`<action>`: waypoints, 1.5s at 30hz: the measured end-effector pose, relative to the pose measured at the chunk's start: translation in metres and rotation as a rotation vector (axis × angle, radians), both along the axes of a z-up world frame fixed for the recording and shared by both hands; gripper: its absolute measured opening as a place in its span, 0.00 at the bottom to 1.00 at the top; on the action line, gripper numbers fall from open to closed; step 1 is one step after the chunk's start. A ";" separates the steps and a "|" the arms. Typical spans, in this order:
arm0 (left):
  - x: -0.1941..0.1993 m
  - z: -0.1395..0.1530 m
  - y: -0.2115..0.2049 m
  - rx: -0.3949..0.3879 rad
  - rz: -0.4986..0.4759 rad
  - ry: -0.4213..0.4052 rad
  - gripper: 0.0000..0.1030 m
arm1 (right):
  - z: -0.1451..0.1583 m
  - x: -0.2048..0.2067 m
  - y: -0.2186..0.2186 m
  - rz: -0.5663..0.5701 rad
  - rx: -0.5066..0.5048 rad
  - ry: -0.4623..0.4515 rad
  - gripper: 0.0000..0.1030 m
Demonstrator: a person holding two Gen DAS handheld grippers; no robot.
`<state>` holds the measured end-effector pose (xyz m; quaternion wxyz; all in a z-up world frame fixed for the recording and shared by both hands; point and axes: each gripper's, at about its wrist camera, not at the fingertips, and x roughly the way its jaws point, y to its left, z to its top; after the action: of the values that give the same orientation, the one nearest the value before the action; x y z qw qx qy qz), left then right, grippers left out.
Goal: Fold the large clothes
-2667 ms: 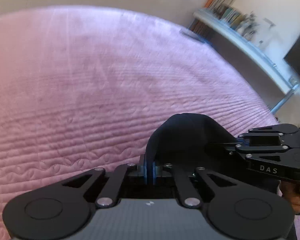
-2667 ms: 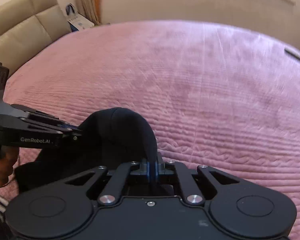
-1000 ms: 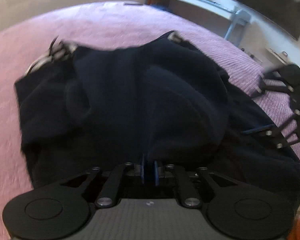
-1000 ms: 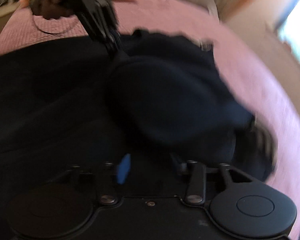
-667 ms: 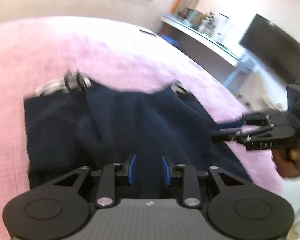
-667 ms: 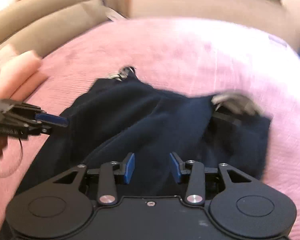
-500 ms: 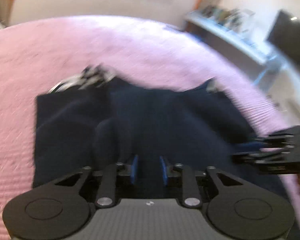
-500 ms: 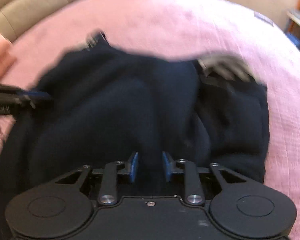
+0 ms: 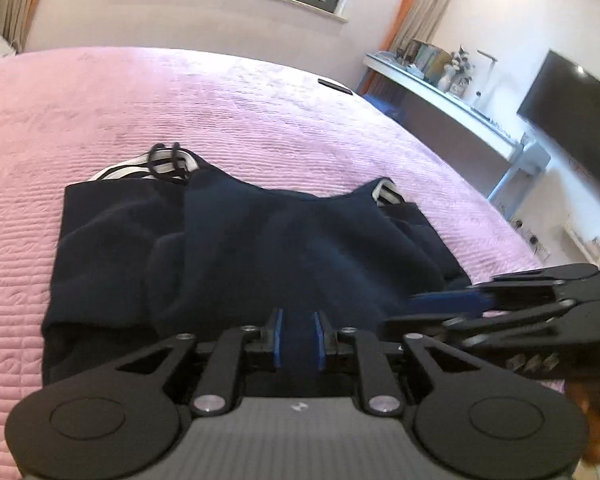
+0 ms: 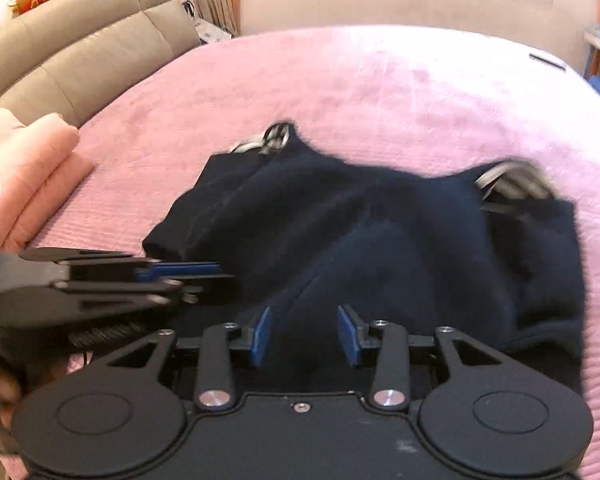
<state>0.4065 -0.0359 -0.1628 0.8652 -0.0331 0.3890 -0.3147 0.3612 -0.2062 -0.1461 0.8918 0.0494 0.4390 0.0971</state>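
The dark navy garment (image 9: 268, 248) lies bunched and partly folded on the pink quilted bedspread (image 9: 180, 96), its near edge running under both of my tools. At its far edge two patches of white-and-dark striped trim show, one at the left corner (image 9: 156, 164) with a thin black cord looped over it, the other at the right corner (image 9: 386, 194). My left gripper (image 9: 298, 338) sits low over the near hem with its blue pads only narrowly apart; dark cloth fills the slot between them, but I cannot tell whether the pads are pressing on it or just standing over it. My right gripper (image 10: 306, 334) is opening, its blue pads clearly spread with the garment's cloth lying beneath and between them, and neither pad looks to be pressing on the fabric. In the left wrist view the right gripper reaches in from the right edge, just beside the garment's near right corner; in the right wrist view the left gripper comes in from the left, at the garment's near left corner. Beyond the garment, pink pillows (image 10: 32, 160) lie against a grey padded headboard (image 10: 80, 44) to the left, and a long shelf (image 9: 440, 92) and a dark screen (image 9: 572, 116) stand along the wall to the right.
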 end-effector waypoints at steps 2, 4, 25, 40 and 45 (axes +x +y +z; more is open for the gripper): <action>-0.002 -0.018 -0.006 0.074 0.000 0.035 0.16 | -0.022 0.000 0.005 -0.003 -0.030 0.057 0.44; -0.010 -0.038 -0.008 0.144 -0.009 0.059 0.16 | -0.048 -0.009 0.001 0.001 -0.068 0.140 0.44; -0.223 0.041 -0.012 0.089 0.399 -0.181 0.29 | 0.043 -0.224 -0.091 -0.336 0.020 -0.093 0.52; -0.332 0.145 0.085 0.259 0.715 -0.242 0.72 | 0.090 -0.358 -0.084 -0.394 -0.021 -0.176 0.73; -0.361 0.117 0.083 0.247 0.674 -0.185 0.76 | 0.064 -0.353 -0.086 -0.408 -0.057 -0.071 0.74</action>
<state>0.0452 0.0474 -0.0454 0.9492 -0.0263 0.3117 0.0354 0.0077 -0.2921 -0.0824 0.9090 0.1089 0.3906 -0.0964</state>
